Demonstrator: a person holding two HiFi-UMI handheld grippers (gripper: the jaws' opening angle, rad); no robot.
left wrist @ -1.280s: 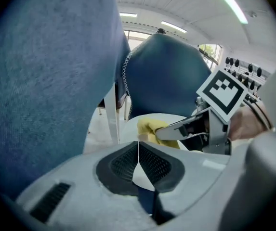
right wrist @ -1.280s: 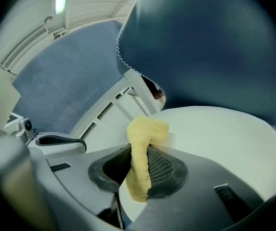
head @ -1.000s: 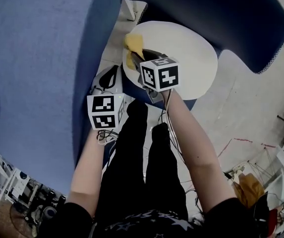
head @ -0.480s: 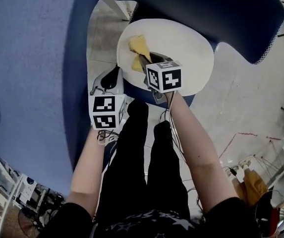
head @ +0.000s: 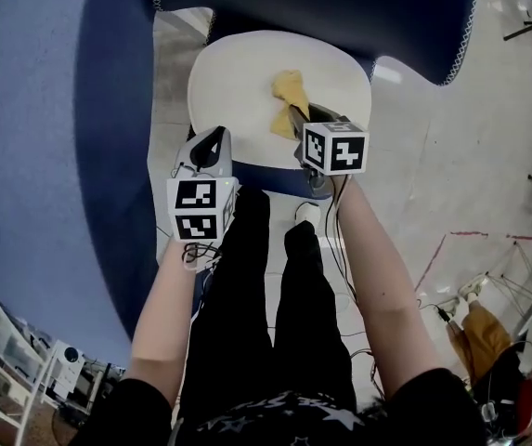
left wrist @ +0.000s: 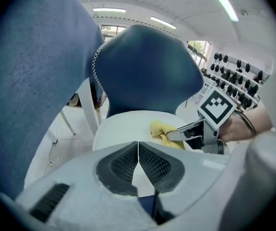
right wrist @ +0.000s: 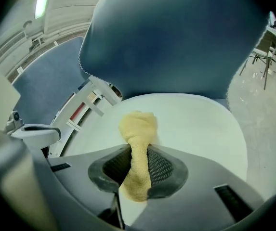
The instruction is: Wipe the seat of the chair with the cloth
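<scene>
A yellow cloth [head: 289, 100] [right wrist: 137, 143] lies bunched on the white seat [head: 238, 72] [right wrist: 195, 124] of a chair with a dark blue back [head: 340, 7]. My right gripper [head: 304, 119] [right wrist: 138, 154] is shut on the cloth's near end, and the rest of the cloth spreads onto the middle of the seat. From the left gripper view the cloth [left wrist: 164, 130] shows beside the right gripper [left wrist: 198, 126]. My left gripper [head: 212, 147] [left wrist: 138, 153] is shut on nothing and hovers at the seat's near left edge.
A large blue upholstered panel [head: 52, 110] rises close on the left. The person's legs in black trousers [head: 266, 295] stand just before the chair. Pale floor [head: 451, 156] lies to the right, with cables and clutter [head: 488, 342] at the lower right.
My right gripper has dragged the cloth rightwards across the seat, from its left part to its middle. The left gripper has stayed in place. The head camera has shifted.
</scene>
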